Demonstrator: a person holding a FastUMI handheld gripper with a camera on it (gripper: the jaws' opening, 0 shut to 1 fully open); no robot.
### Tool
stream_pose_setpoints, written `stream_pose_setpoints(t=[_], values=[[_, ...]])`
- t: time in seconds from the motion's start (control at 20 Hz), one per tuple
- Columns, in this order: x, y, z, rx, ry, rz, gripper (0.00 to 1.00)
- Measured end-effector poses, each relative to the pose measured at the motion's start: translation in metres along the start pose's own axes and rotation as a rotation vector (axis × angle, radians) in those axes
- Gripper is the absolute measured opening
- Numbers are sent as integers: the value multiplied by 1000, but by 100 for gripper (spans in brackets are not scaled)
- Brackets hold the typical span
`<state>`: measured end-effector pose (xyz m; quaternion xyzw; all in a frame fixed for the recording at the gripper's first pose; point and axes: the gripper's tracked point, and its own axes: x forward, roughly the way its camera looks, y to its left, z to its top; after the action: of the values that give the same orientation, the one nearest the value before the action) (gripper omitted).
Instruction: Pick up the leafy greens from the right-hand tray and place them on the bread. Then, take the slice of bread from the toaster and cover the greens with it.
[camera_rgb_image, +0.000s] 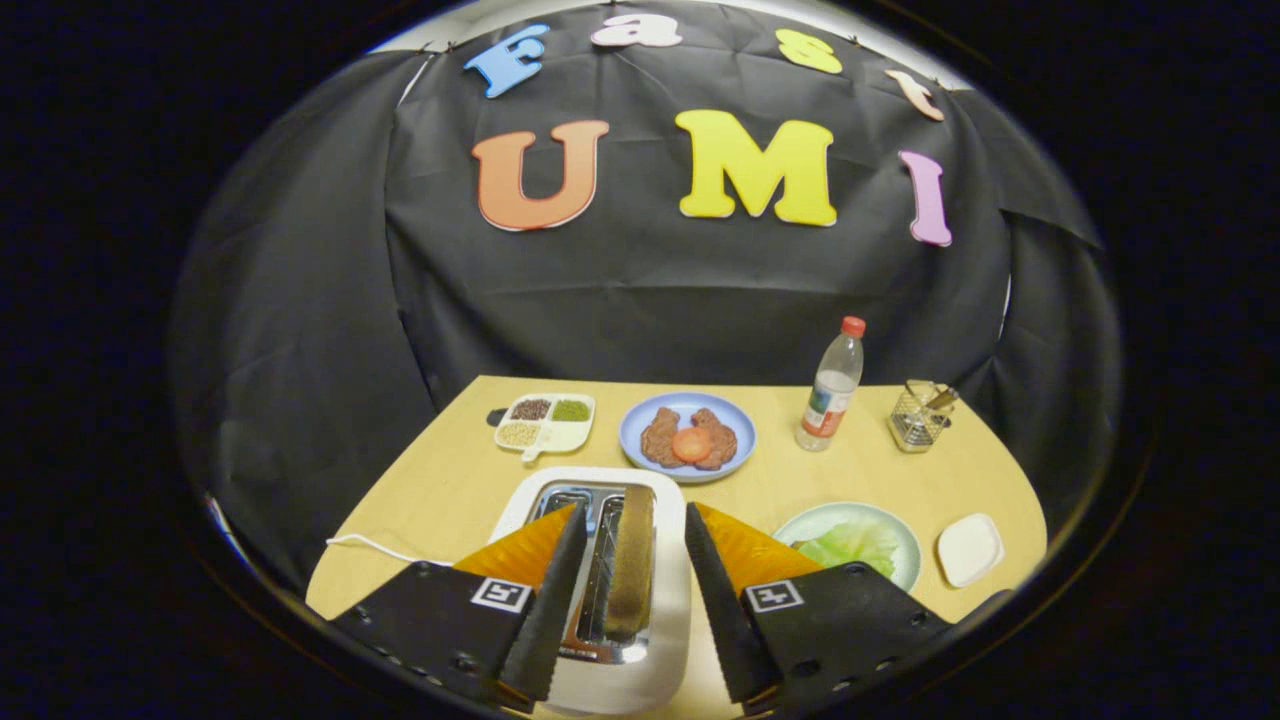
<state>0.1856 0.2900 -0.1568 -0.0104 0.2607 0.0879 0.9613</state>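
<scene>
My gripper (635, 512) hovers open over a white toaster (672, 610), one finger on each side of its top. A slice of bread (632, 560) stands upright in the toaster's right slot, between my fingers and untouched. The leafy greens (850, 545) lie on a pale green plate (900, 530) to the right of the toaster, beside my right finger. Beyond the toaster, a blue plate (640, 420) carries brown bread (715, 438) with a red tomato slice (691, 444) on top.
A divided white tray (560, 435) of grains sits at the back left. A plastic bottle (832, 385) with a red cap and a wire holder (918, 415) stand at the back right. A small white dish (968, 548) lies right of the greens. The toaster's cord (375, 545) runs left.
</scene>
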Motion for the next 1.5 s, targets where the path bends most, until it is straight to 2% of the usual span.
stream_pose_setpoints(t=[0.15, 0.35, 0.4, 0.5, 0.65, 0.7, 1.05, 1.5], values=[[9, 2, -2, -2, 21, 7, 62], [12, 5, -14, -28, 61, 19, 62], [10, 11, -16, -31, 72, 51, 47], [2, 7, -15, -32, 75, 39, 19], [0, 7, -14, -46, 65, 53, 20], [-1, 5, -14, -48, 65, 46, 10], [-33, 12, 4, -95, -20, 64, 9], [-73, -4, 36, -55, -132, 90, 9]])
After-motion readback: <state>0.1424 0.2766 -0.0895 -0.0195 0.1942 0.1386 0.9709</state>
